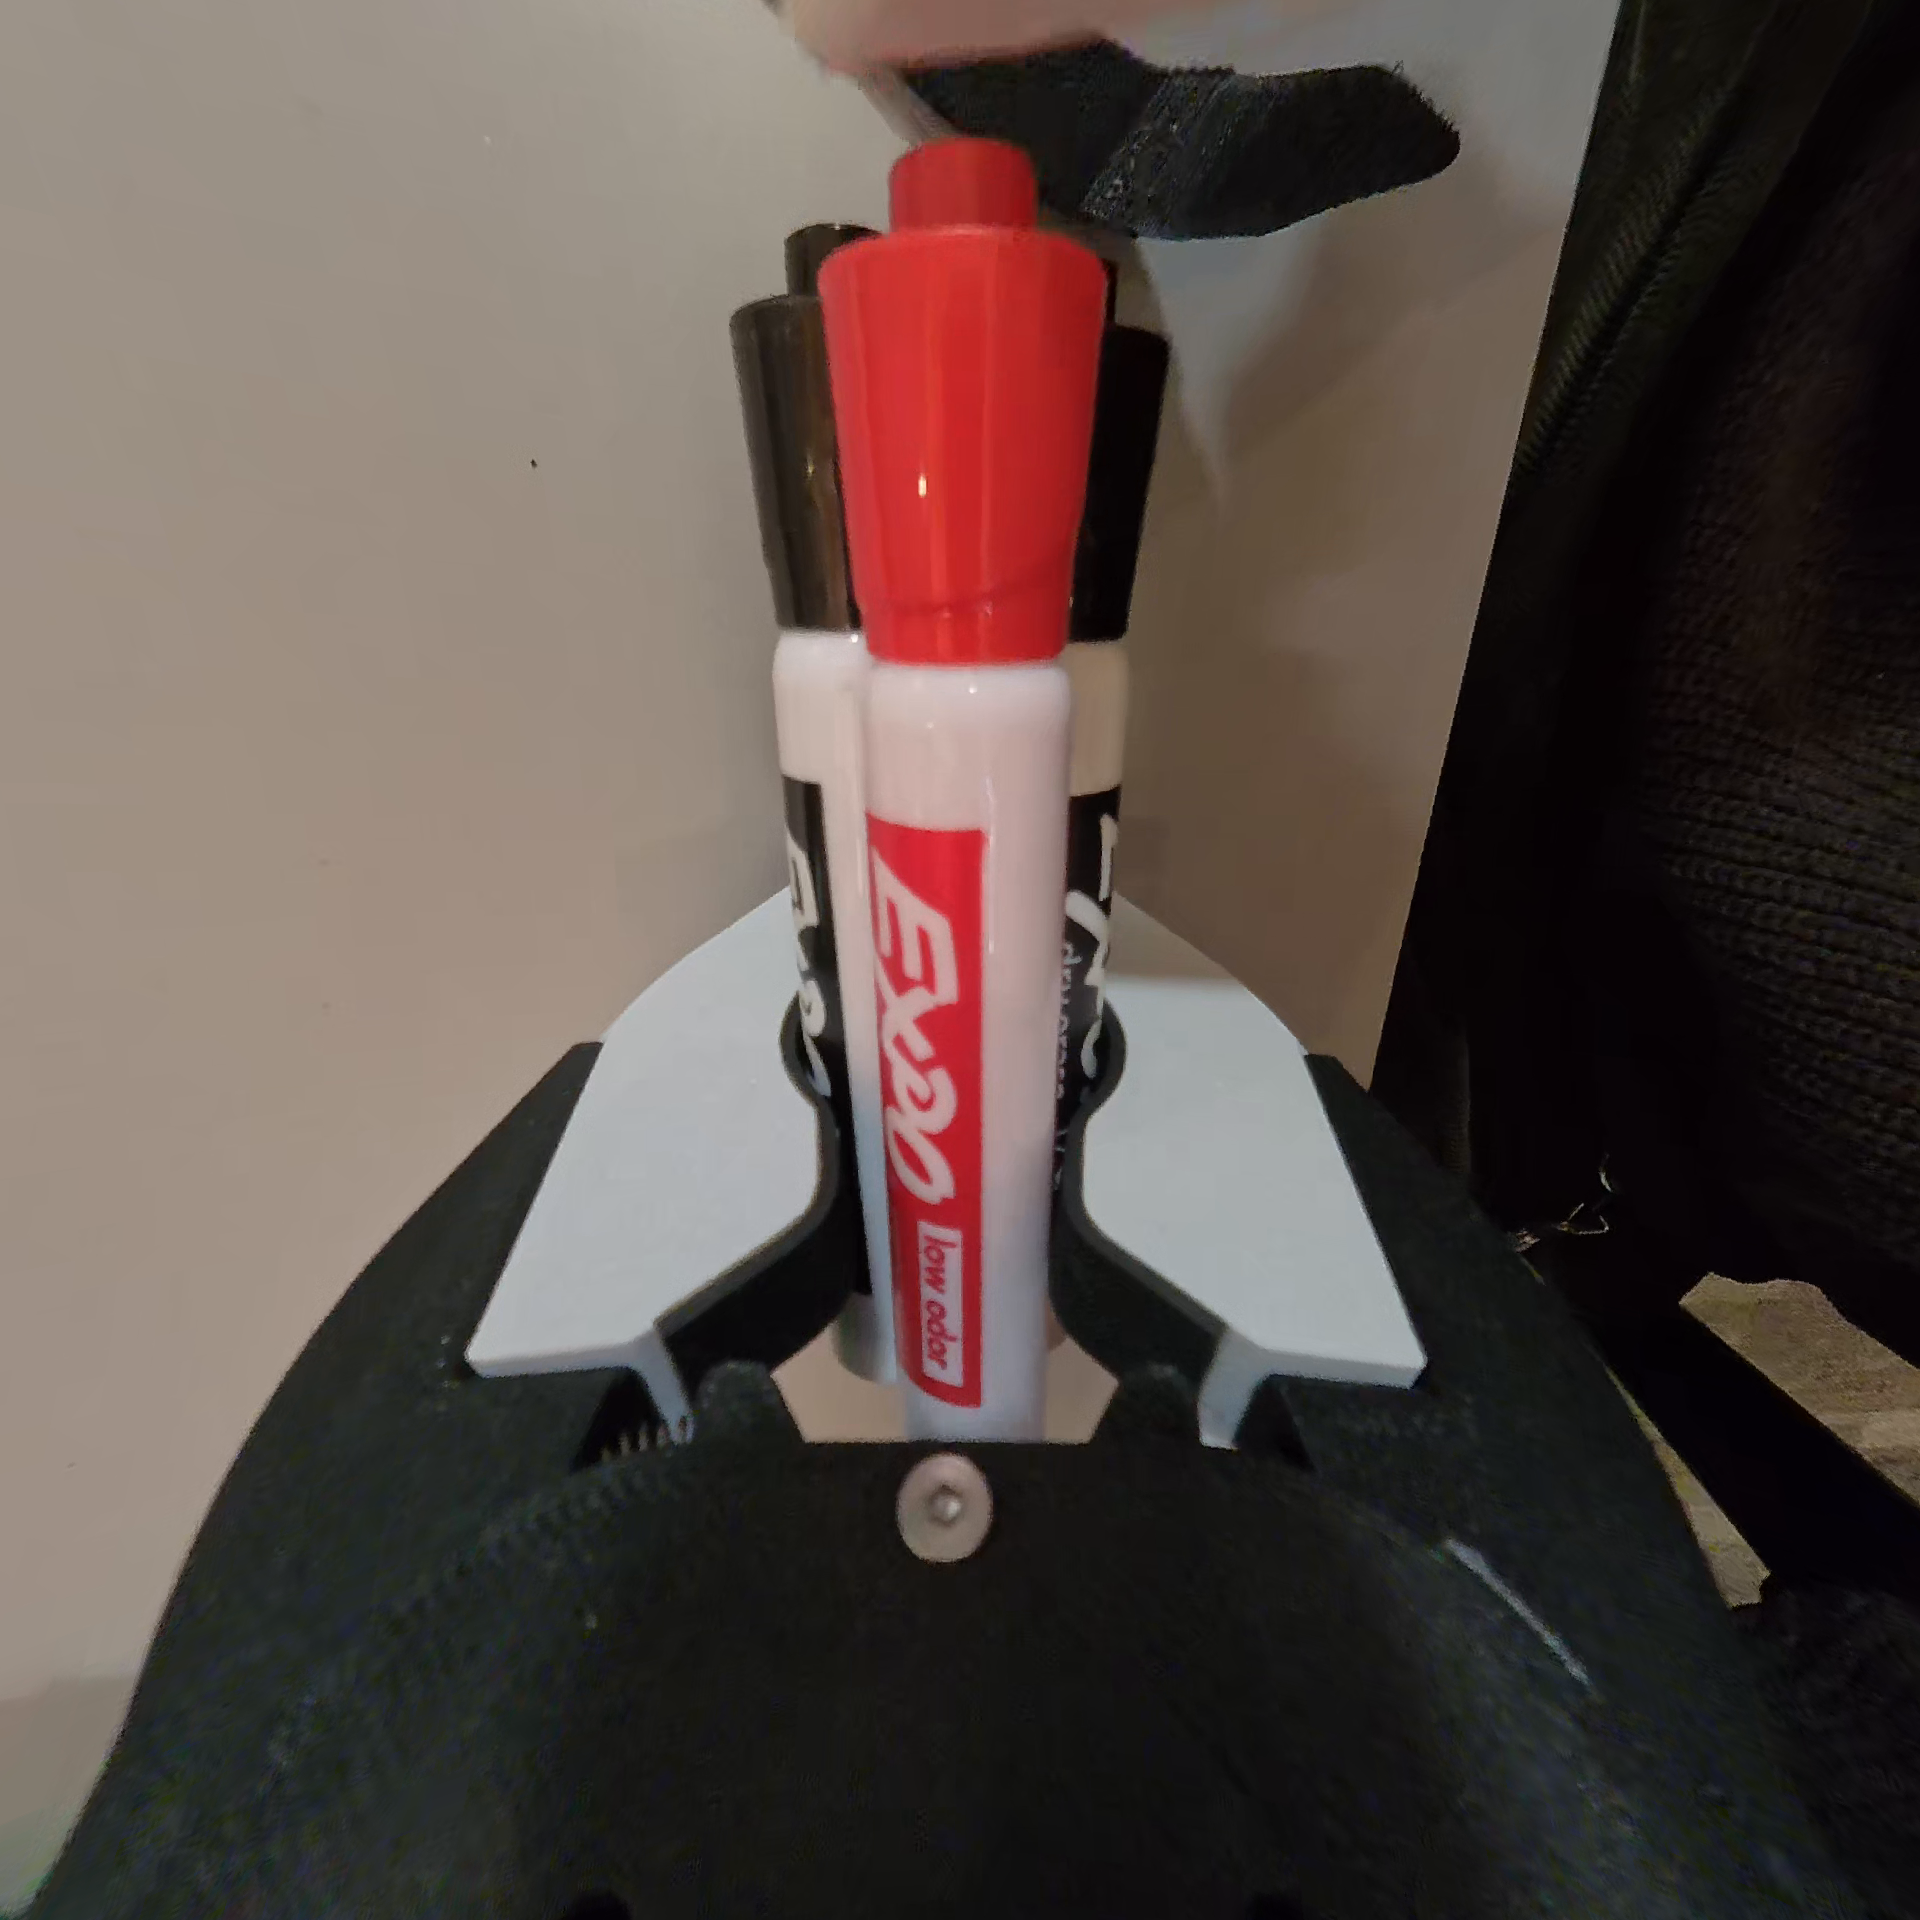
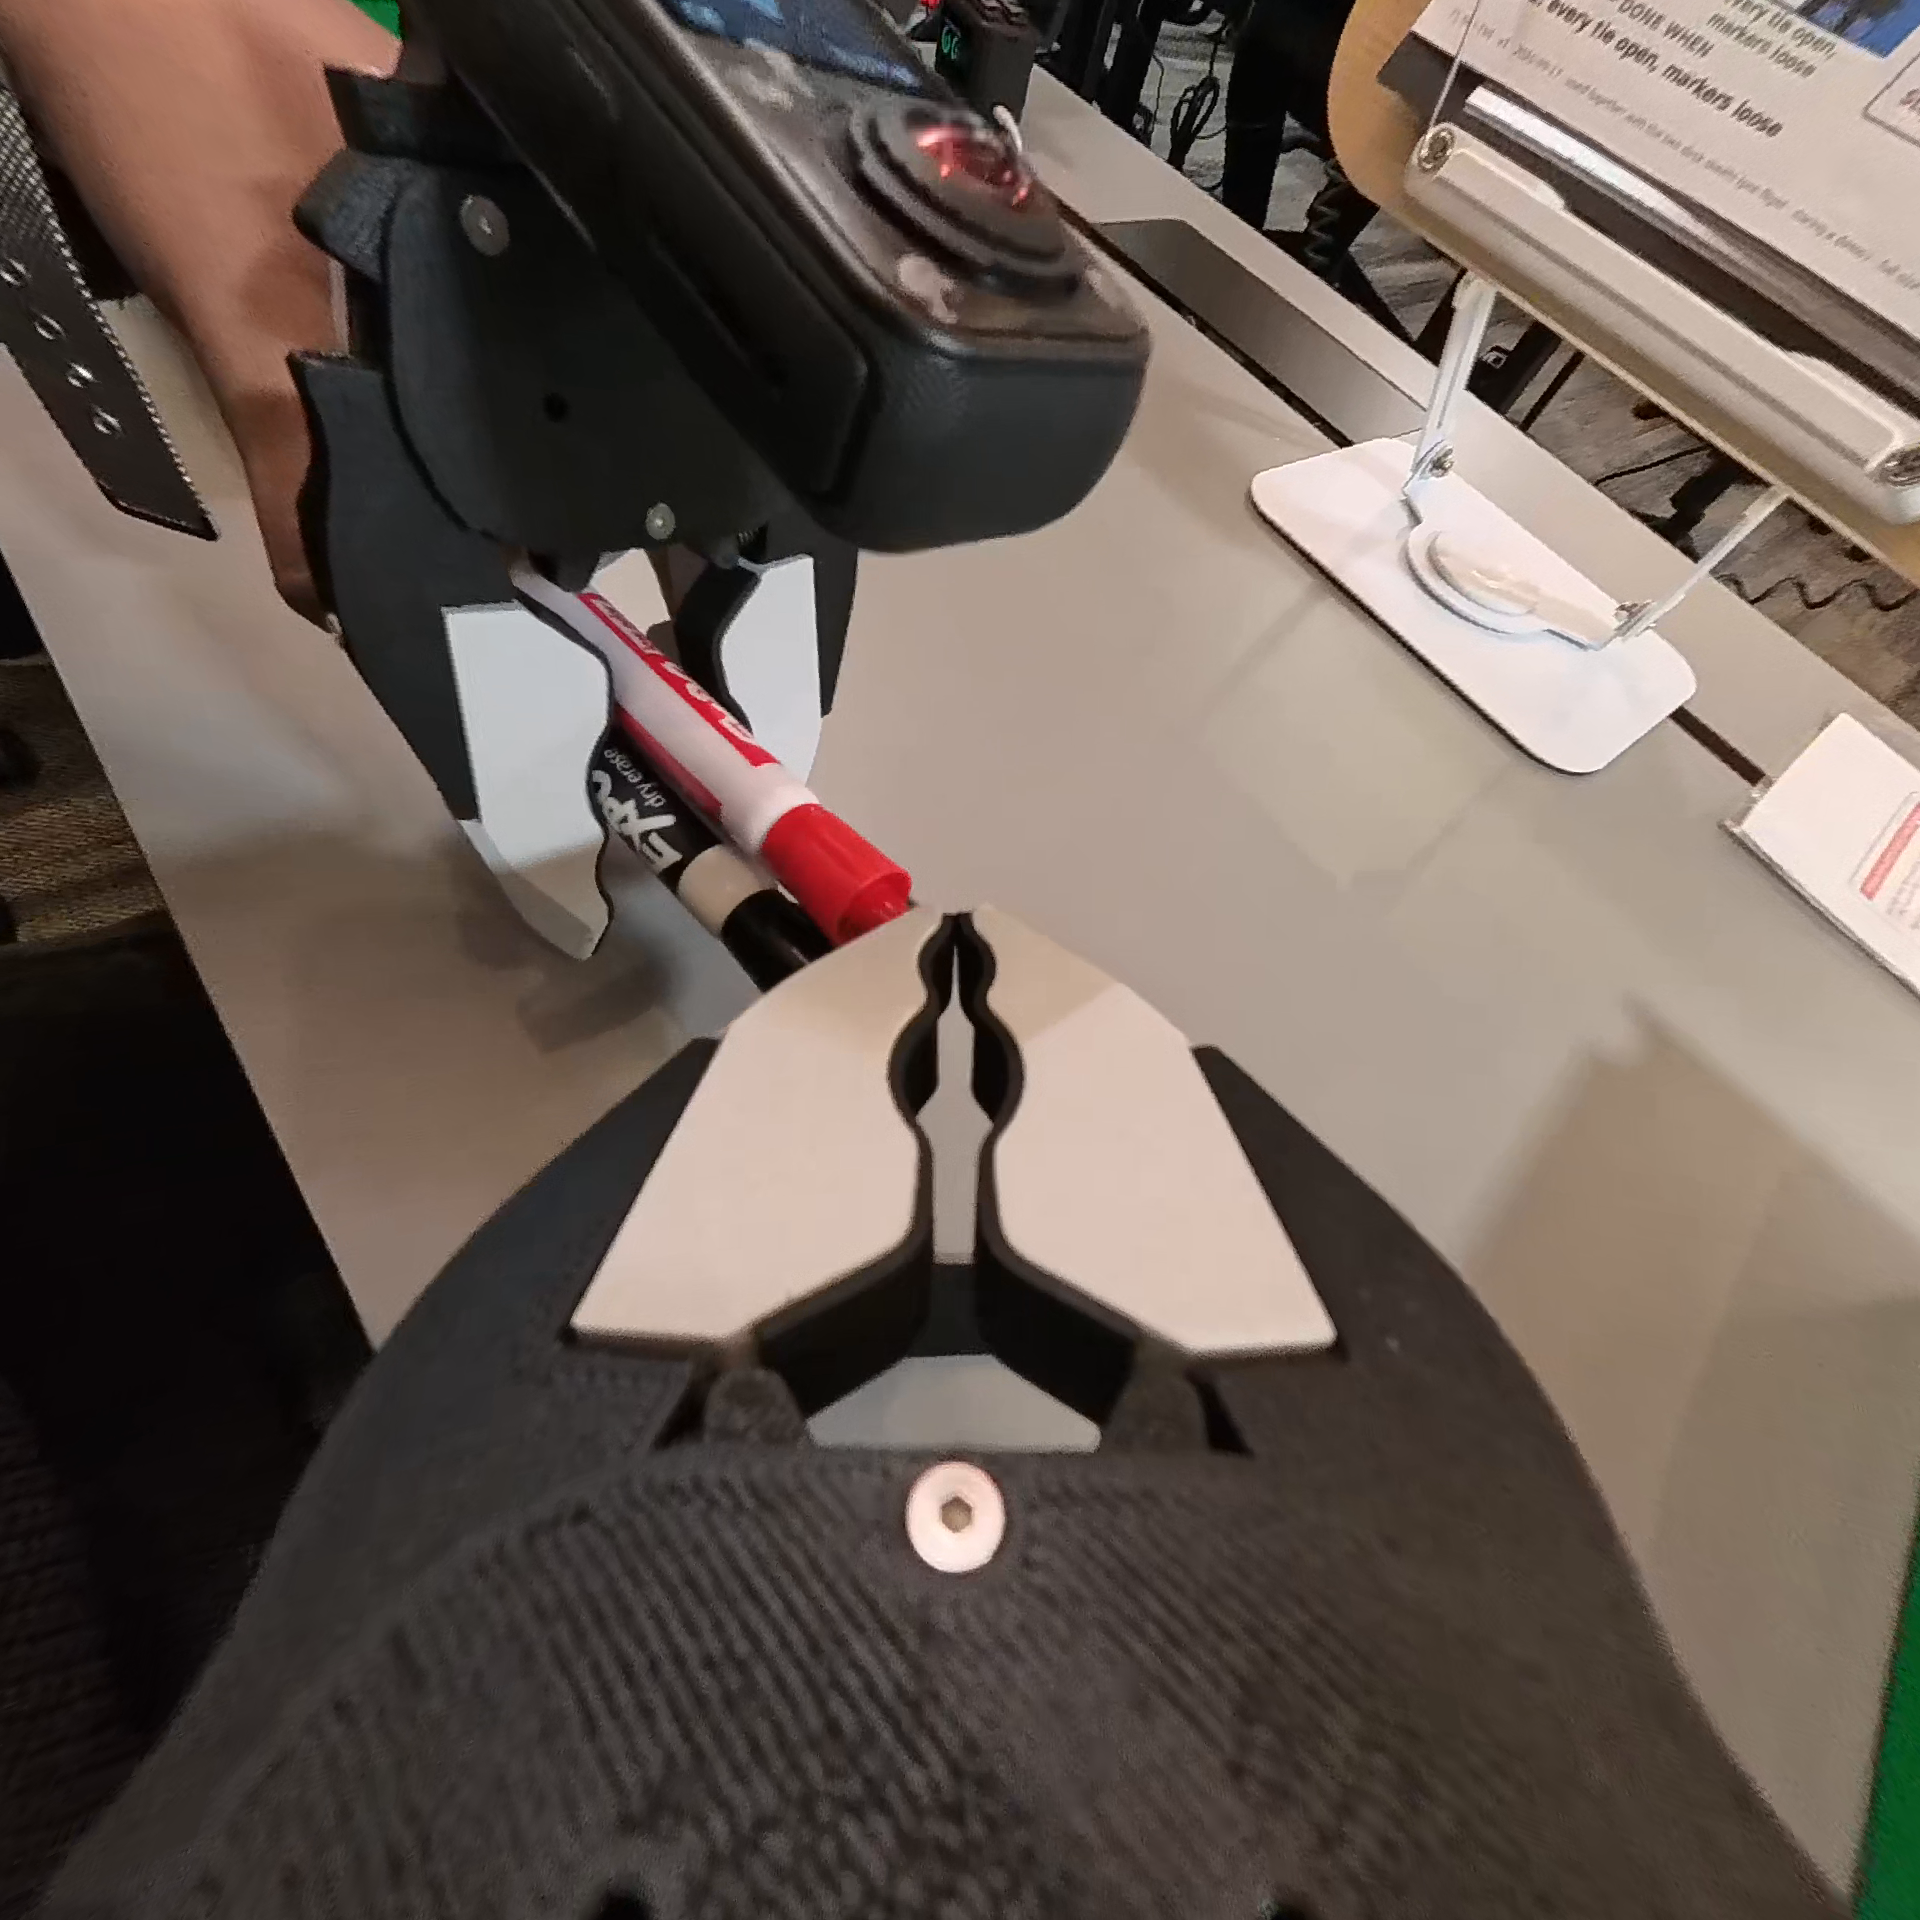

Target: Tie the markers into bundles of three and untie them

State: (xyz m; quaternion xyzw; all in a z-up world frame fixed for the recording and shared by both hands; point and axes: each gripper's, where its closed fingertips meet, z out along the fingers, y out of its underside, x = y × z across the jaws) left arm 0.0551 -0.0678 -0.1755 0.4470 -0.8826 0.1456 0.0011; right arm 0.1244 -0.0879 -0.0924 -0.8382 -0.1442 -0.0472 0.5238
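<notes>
Red marker [image 1: 961,790] plus two black ones are sitting clamped in the left tool [image 1: 956,1164]; right tool [image 2: 954,935], pinched closed at their caps, seemingly gripping the black strap [image 1: 1226,145]. Keep it taut while wrapping.

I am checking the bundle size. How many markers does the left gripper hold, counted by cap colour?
Red-capped marker: 1
Black-capped markers: 2
Total: 3, all clamped in the left gripper.
</notes>
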